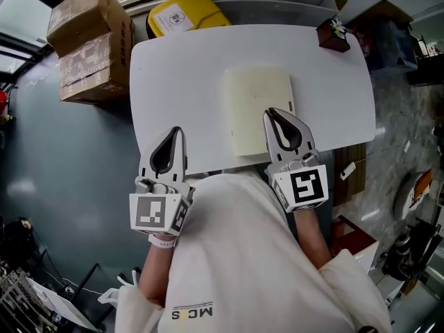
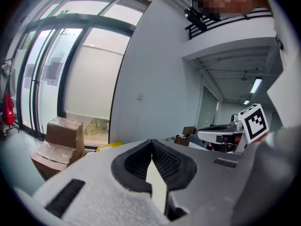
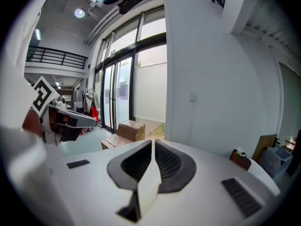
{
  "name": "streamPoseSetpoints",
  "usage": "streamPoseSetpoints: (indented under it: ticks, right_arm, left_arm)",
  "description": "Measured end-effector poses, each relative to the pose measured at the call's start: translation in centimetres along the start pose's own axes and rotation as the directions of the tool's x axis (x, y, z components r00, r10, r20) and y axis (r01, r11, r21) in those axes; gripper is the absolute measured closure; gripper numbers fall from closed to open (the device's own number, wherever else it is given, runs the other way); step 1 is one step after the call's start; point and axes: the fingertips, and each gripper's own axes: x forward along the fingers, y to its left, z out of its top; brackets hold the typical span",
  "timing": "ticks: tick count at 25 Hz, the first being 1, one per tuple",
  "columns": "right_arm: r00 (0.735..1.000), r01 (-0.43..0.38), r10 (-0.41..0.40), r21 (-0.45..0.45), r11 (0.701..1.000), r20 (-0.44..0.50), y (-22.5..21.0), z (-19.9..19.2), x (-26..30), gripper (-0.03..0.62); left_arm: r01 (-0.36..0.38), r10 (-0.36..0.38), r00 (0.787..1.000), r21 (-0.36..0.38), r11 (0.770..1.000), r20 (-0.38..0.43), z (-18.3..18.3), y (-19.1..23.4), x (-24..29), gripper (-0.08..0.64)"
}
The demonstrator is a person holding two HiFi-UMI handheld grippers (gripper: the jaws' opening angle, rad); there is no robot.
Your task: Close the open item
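Observation:
A cream, book-like flat item (image 1: 255,106) lies on the white table (image 1: 173,82) with one plain face up; no spread pages show. My right gripper (image 1: 271,114) is shut and empty, its tip over the item's near right corner. Whether it touches I cannot tell. My left gripper (image 1: 177,131) is also shut and empty, above the table's near edge, left of the item and apart from it. In the left gripper view (image 2: 151,141) and the right gripper view (image 3: 153,142) the jaws meet and point at the room; the item is hidden there.
Cardboard boxes (image 1: 90,44) stand on the floor left of the table, and a yellow bin (image 1: 184,12) behind it. A small brown box holding a plant (image 1: 333,37) sits at the table's far right corner. The person's white sleeves fill the near side.

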Motion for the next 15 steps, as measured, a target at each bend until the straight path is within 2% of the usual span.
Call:
streamPoseSetpoints:
  ticks: [8, 15]
  right_arm:
    - [0.996, -0.064, 0.065, -0.019, 0.998, 0.064, 2.4, 1.6, 0.6, 0.557]
    - [0.993, -0.086, 0.088, -0.019, 0.996, 0.077, 3.8, 2.0, 1.0, 0.557]
  left_arm:
    - [-0.049, 0.049, 0.998, 0.005, 0.999, 0.034, 0.9, 1.3, -1.8, 0.535]
    - [-0.046, 0.046, 0.998, -0.001, 0.999, 0.043, 1.1, 1.4, -1.9, 0.535]
